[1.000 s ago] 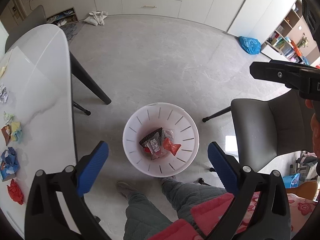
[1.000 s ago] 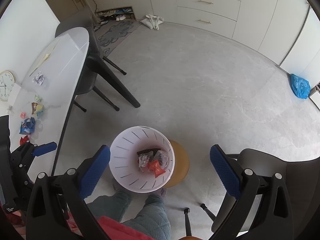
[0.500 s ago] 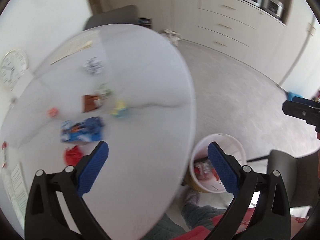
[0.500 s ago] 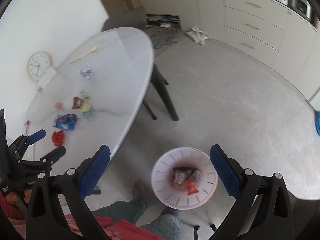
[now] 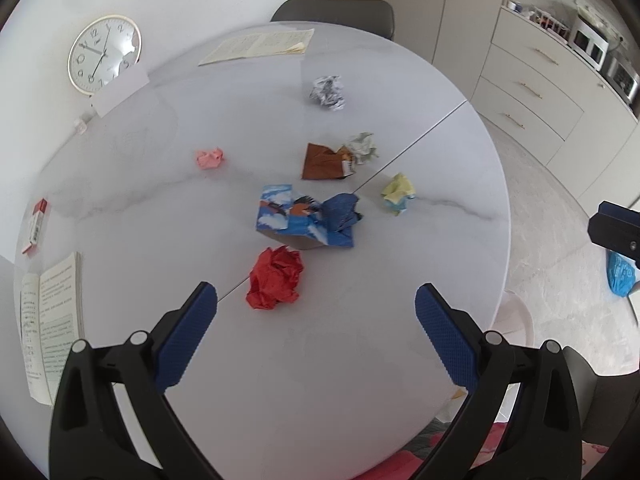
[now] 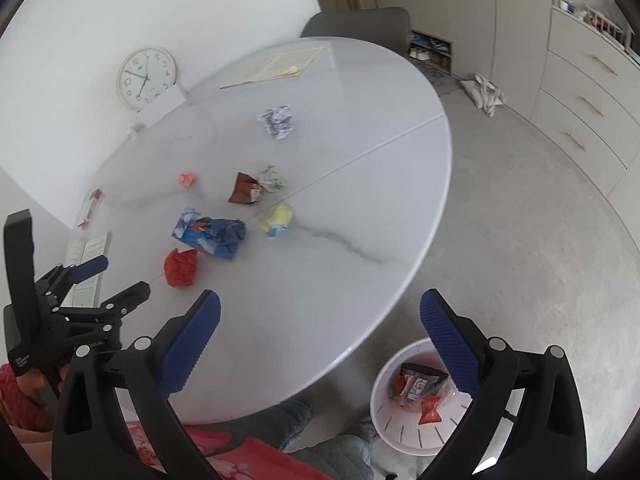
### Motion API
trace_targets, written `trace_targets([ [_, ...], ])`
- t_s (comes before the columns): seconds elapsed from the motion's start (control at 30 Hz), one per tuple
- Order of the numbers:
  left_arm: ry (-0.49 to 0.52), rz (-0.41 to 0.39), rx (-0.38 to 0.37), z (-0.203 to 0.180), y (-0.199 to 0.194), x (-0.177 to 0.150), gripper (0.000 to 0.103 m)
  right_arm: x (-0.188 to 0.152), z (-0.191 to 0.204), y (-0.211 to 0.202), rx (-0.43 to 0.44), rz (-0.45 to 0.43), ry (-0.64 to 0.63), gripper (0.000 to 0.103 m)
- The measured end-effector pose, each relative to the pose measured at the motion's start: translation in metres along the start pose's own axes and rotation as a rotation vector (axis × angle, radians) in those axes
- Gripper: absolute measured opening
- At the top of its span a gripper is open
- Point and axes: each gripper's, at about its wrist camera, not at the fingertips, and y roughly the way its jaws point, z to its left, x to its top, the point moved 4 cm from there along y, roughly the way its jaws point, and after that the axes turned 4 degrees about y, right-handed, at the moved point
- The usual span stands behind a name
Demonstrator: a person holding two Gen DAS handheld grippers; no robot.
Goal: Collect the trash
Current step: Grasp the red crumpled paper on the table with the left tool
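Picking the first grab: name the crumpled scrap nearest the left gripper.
The red crumpled paper, just ahead of the open left gripper; every other scrap lies farther up the table.

A: What's on the white marble-look table (image 5: 360,360) besides the mess?

B: Open booklet (image 5: 52,328) at near-left edge, red-and-white box (image 5: 36,226) just beyond it, printed sheets (image 5: 260,46) at far side, white card (image 5: 120,92) by the wall.

A: And the bkgd?

B: Round wall clock (image 5: 105,54) w/ pale rim, leaning behind the card. Grey chair (image 6: 360,26) tucked at far side. Cream cabinets w/ drawers (image 6: 592,92) along the right; white bag (image 6: 486,94) on grey floor (image 6: 520,220) in front. Blue bag (image 5: 621,274) on floor, right.
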Motion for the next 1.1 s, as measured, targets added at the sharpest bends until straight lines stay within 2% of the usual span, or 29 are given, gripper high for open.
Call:
trace_targets([
  [0.2, -0.040, 0.070, -0.006, 0.023, 0.049, -0.007, 0.095, 0.001, 0.015, 0.015, 0.012, 0.032, -0.020, 0.099],
  [0.33, -0.037, 0.112, -0.006, 0.026, 0.079, -0.007, 0.084, 0.000, 0.019, 0.022, 0.010, 0.052, -0.021, 0.099],
  [0.4, -0.032, 0.126, -0.003, 0.026, 0.090, -0.007, 0.083, 0.001, 0.020, 0.025, 0.004, 0.061, -0.021, 0.099],
  [0.53, -0.027, 0.159, -0.010, 0.026, 0.109, -0.007, 0.070, 0.001, 0.020, 0.032, 0.001, 0.082, -0.021, 0.099],
  [0.7, -0.025, 0.175, -0.018, 0.026, 0.121, -0.007, 0.055, 0.005, 0.022, 0.043, 0.004, 0.109, -0.037, 0.099],
  [0.77, -0.026, 0.185, -0.029, 0.027, 0.125, -0.007, 0.045, 0.008, 0.026, 0.049, 0.010, 0.121, -0.053, 0.099],
  [1.0, -0.047, 0.169, -0.050, 0.035, 0.122, -0.006, 0.037, 0.018, 0.052, 0.072, 0.054, 0.154, -0.183, 0.099],
  [1.1, -0.057, 0.155, -0.059, 0.040, 0.113, -0.007, 0.037, 0.028, 0.067, 0.090, 0.113, 0.173, -0.211, 0.099],
])
